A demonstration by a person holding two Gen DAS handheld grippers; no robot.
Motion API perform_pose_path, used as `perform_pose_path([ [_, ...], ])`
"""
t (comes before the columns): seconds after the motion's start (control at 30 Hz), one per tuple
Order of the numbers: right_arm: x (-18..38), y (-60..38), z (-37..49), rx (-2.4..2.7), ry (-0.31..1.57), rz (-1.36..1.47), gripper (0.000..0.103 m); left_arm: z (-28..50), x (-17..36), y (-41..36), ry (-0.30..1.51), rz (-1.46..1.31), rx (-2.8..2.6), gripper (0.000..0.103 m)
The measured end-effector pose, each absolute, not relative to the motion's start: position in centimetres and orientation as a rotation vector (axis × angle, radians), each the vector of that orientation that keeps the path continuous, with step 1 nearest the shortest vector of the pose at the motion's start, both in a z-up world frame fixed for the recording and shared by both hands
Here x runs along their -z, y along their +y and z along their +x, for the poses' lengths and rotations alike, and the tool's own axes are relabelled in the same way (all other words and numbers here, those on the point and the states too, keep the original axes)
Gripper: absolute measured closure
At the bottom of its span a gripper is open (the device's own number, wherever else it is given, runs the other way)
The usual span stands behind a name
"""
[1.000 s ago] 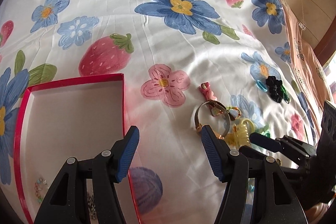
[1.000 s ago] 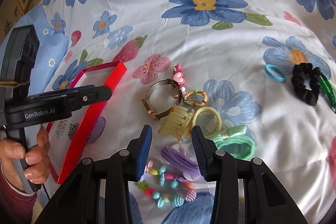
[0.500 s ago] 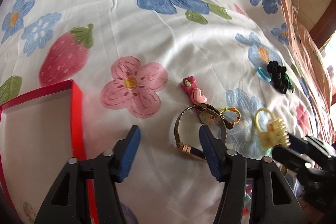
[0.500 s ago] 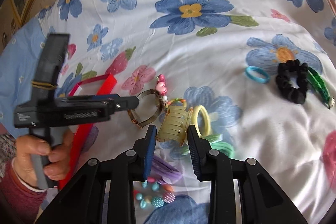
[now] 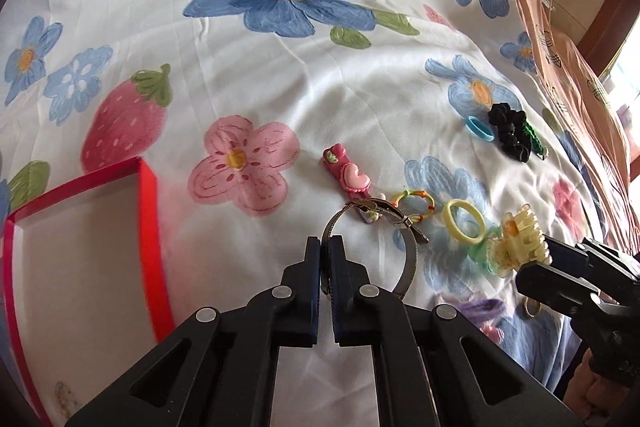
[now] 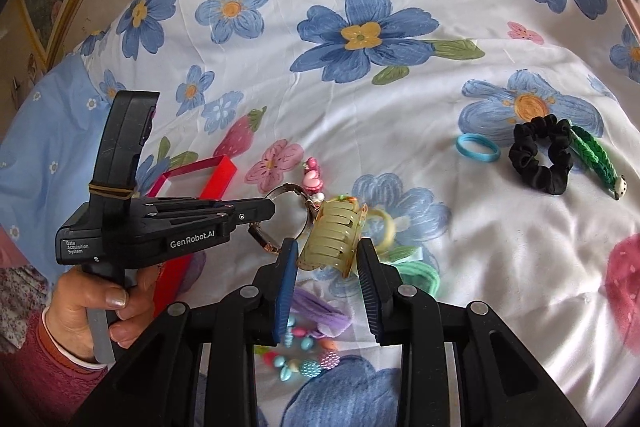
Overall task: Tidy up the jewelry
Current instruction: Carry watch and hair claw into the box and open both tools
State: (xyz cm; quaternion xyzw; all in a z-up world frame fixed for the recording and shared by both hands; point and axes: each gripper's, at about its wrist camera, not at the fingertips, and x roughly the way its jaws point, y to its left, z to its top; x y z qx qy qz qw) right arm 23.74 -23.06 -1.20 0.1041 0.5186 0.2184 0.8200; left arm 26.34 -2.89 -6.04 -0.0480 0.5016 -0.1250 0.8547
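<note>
My left gripper (image 5: pixel 325 243) is shut on the rim of a metal bangle (image 5: pixel 408 239), which lies on the floral sheet; the same grip shows in the right wrist view (image 6: pixel 269 205). My right gripper (image 6: pixel 326 255) is shut on a yellow claw clip (image 6: pixel 334 237) and holds it above the pile; the clip also shows in the left wrist view (image 5: pixel 516 247). The red box (image 5: pixel 150 239) lies at the lower left, with small beads in its near corner.
A pink heart clip (image 5: pixel 348 175), small multicoloured ring (image 5: pixel 414 203) and yellow hair tie (image 5: pixel 466 225) lie by the bangle. A blue tie (image 6: pixel 478 149), black scrunchie (image 6: pixel 540 157) and green braided band (image 6: pixel 594 157) lie right. Purple tie (image 6: pixel 320 311) and beads (image 6: pixel 304 355) lie near.
My left gripper moved right from the box and closed on the bangle. My right gripper closed on the yellow claw clip and lifted it off the sheet.
</note>
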Motion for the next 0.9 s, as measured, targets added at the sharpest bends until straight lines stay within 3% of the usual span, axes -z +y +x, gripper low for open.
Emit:
perform_pose_path([
  [0.9,-0.3,-12.7,22.6,-0.676,1.102,0.149,0.073,14.2,0.5,11.5,0.943,-0.34,0.091,0.1],
])
